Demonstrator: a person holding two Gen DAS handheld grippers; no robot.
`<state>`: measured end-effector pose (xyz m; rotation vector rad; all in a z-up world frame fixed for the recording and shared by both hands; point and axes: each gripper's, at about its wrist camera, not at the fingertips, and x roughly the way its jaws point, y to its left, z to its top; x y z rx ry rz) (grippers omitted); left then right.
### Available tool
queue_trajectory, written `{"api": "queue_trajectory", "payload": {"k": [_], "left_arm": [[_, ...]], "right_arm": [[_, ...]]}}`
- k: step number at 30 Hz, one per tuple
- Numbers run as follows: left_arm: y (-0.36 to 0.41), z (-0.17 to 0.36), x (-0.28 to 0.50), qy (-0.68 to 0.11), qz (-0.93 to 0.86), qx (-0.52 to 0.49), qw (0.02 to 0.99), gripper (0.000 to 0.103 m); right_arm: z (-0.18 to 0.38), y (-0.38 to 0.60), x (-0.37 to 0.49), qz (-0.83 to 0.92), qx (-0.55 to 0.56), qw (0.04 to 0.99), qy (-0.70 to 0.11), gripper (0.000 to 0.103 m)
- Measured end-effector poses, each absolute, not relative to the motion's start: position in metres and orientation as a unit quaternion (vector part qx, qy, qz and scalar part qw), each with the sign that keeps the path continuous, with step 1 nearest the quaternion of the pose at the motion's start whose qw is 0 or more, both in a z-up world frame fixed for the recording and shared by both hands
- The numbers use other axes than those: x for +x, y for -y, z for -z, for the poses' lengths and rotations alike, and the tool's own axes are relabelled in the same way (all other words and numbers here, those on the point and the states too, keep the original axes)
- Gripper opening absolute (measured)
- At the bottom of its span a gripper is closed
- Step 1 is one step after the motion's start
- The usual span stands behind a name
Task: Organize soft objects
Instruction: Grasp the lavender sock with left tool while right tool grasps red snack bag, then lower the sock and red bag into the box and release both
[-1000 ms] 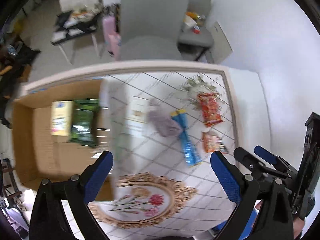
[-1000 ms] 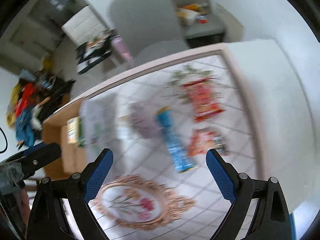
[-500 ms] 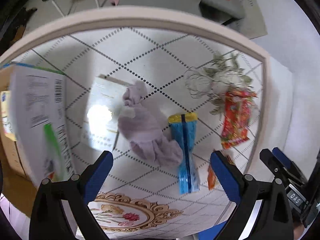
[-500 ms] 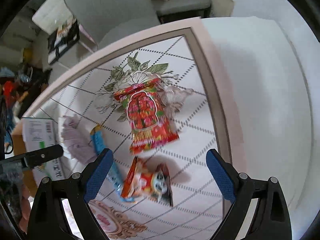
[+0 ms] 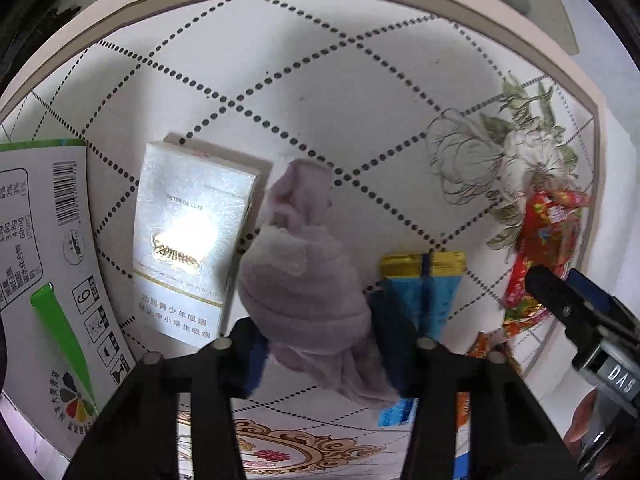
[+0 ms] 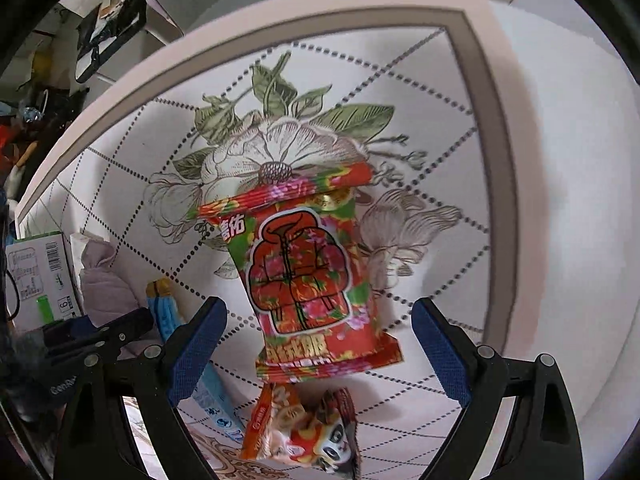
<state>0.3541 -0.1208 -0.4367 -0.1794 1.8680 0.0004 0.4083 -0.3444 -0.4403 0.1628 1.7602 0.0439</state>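
Left hand-held gripper (image 5: 320,354): squeezing the purple sock (image 5: 308,292).
Right hand-held gripper (image 6: 320,344): wide apart, over the red snack bag (image 6: 308,276).
Sock: on the worktop (image 5: 320,80), between white box (image 5: 188,240) and blue packet (image 5: 424,296).

Fuzzy matt cloth sock (image 5: 308,292), glossy foil snack packet (image 6: 308,280), shiny smooth cigarette box (image 5: 188,240).

Lower end of the lilac sock (image 5: 308,300) hidden between the left gripper (image 5: 320,354) pads, blue packet (image 5: 424,292) partly behind a finger, panda snack packet (image 6: 304,432) cut off at the bottom edge, carton (image 5: 44,264) cropped at left
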Motion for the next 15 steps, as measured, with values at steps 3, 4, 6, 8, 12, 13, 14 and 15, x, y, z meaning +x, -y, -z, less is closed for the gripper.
{"api": "queue_trajectory", "payload": {"k": [3,4,6,8,12,13,14,15], "left_arm": [[0.121,0.437,0.351,-0.802,-0.004,-0.068,0.594,0.038],[0.121,0.437,0.351,-0.801,-0.003,-0.069,0.595,0.037],[0.121,0.436,0.350,-0.801,0.001,-0.067,0.595,0.035],[0.121,0.433,0.349,-0.799,0.003,-0.064,0.598,0.035],[0.117,0.420,0.355,-0.792,0.008,-0.065,0.607,0.035],[0.118,0.416,0.353,-0.790,0.009,-0.064,0.609,0.035],[0.119,0.411,0.351,-0.788,0.011,-0.063,0.613,0.035],[0.120,0.403,0.350,-0.783,0.015,-0.062,0.618,0.035]], "right_arm": [[0.448,0.342,0.409,-0.019,0.074,0.631,-0.772,0.092],[0.451,0.341,0.409,-0.016,0.073,0.630,-0.773,0.085],[0.451,0.337,0.410,-0.006,0.062,0.636,-0.769,0.079],[0.448,0.334,0.410,0.010,0.049,0.648,-0.760,0.064],[0.444,0.331,0.412,0.013,0.060,0.651,-0.756,0.052],[0.442,0.331,0.412,0.014,0.059,0.651,-0.756,0.050],[0.439,0.331,0.411,0.015,0.059,0.652,-0.755,0.050],[0.435,0.331,0.410,0.015,0.059,0.656,-0.752,0.049]]}}
